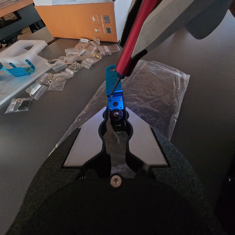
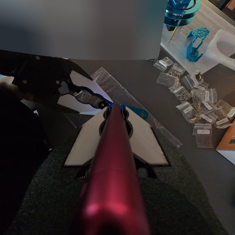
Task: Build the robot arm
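Note:
My left gripper [image 1: 116,114] is shut on a black servo [image 1: 118,125] with a round black horn [image 1: 116,115]. A blue metal bracket [image 1: 113,87] is fixed on the servo and sticks out ahead over a clear plastic bag [image 1: 152,89]. My right gripper [image 2: 115,108] is shut on a red screwdriver [image 2: 111,165], also seen in the left wrist view [image 1: 132,42]. Its thin tip [image 1: 114,89] rests on a small screw [image 1: 111,96] at the bracket's left corner. In the right wrist view the bracket's rounded end [image 2: 141,113] shows to the right, and the left gripper [image 2: 89,96] comes in from the left.
Several small clear bags of screws [image 1: 76,61] lie scattered on the dark table [image 1: 38,127], also in the right wrist view [image 2: 193,99]. An orange and white box [image 1: 78,21] stands behind. White foam [image 1: 21,50] and more blue brackets [image 1: 20,71] lie at left; a blue round assembly [image 2: 180,15] stands far right. About 8 centimetres separates my left fingertips from my right. Between my left fingertips and the blue round assembly [image 2: 180,15] there is roughly 30 centimetres.

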{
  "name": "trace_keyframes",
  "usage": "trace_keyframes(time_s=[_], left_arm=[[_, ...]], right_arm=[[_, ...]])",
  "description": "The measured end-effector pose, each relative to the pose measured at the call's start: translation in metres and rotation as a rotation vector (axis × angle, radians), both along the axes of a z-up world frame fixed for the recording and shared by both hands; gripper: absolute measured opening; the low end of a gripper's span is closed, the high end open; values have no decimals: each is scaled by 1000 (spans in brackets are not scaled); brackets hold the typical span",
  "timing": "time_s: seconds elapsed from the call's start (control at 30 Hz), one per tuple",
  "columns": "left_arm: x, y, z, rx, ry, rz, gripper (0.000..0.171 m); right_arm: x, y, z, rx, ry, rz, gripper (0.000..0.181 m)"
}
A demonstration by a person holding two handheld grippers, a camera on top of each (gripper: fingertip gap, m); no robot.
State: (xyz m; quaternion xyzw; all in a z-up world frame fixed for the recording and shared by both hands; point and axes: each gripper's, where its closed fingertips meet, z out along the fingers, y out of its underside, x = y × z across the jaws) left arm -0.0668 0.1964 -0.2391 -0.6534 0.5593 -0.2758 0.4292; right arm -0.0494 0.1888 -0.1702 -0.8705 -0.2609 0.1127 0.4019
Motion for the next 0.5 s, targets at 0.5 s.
trace_keyframes(time_s=[0.5], left_arm=[[0, 0, -1, 17, 10, 4, 22]], right_arm=[[-3, 2, -5, -36, -25, 33, 22]])
